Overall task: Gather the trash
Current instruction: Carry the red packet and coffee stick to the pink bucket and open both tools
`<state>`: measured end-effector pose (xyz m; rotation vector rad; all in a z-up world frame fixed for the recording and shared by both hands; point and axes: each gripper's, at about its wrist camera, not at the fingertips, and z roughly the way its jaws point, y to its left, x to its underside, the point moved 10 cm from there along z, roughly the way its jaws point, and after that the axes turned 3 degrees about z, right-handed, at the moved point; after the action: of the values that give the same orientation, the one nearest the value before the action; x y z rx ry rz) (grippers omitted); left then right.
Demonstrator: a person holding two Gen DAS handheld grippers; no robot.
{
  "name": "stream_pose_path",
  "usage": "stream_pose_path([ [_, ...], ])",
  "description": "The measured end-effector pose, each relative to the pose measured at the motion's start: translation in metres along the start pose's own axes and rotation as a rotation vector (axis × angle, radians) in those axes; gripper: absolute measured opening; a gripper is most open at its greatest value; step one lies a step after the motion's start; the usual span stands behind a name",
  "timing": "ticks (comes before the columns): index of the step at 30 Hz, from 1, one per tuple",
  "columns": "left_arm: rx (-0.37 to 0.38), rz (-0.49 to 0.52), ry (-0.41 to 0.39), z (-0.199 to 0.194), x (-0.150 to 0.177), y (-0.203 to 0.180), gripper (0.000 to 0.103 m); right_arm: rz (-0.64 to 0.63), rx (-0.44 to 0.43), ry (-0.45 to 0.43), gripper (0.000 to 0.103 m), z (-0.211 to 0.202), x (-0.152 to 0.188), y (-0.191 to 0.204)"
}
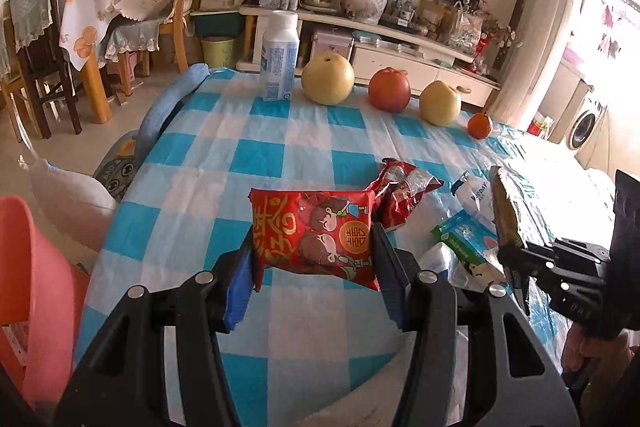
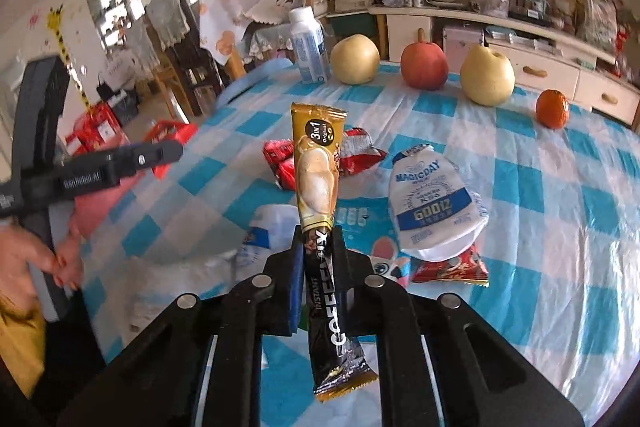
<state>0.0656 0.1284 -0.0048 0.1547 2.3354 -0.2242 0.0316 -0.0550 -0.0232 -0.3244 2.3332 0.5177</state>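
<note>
My left gripper (image 1: 312, 247) is shut on a red snack packet (image 1: 316, 233) and holds it above the blue-checked tablecloth (image 1: 240, 155). My right gripper (image 2: 318, 241) is shut on a gold and black coffee-mix sachet (image 2: 318, 167), held upright above the table; it also shows in the left wrist view (image 1: 506, 207). On the cloth lie a crumpled red wrapper (image 1: 404, 191), a white MAGICDAY pouch (image 2: 434, 203), a green and white packet (image 1: 466, 241), a white wrapper (image 2: 272, 227) and a red packet (image 2: 452, 265) under the pouch.
At the table's far edge stand a white bottle (image 1: 280, 55), two yellow pears (image 1: 328, 79) (image 1: 440, 103), a red apple (image 1: 389, 89) and a small orange (image 1: 480, 125). A pink bin (image 1: 40, 291) sits left of the table. Chairs and a TV cabinet stand beyond.
</note>
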Motion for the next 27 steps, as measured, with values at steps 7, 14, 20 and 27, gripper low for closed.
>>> stream_pose_path([
  [7,0.000,-0.004,-0.007,-0.007,0.005,0.014,0.056,0.110,-0.032,-0.021,0.013,-0.011,0.000,0.009],
  [14,-0.017,-0.015,-0.032,-0.021,0.004,0.036,0.056,0.181,-0.057,-0.081,0.012,-0.034,-0.007,0.024],
  [20,-0.025,-0.049,-0.080,-0.043,-0.004,0.058,0.056,0.189,-0.108,-0.110,0.012,-0.047,-0.023,0.064],
  [27,-0.072,-0.133,-0.149,-0.078,-0.014,0.107,0.056,0.151,-0.237,-0.104,0.012,-0.039,-0.049,0.145],
])
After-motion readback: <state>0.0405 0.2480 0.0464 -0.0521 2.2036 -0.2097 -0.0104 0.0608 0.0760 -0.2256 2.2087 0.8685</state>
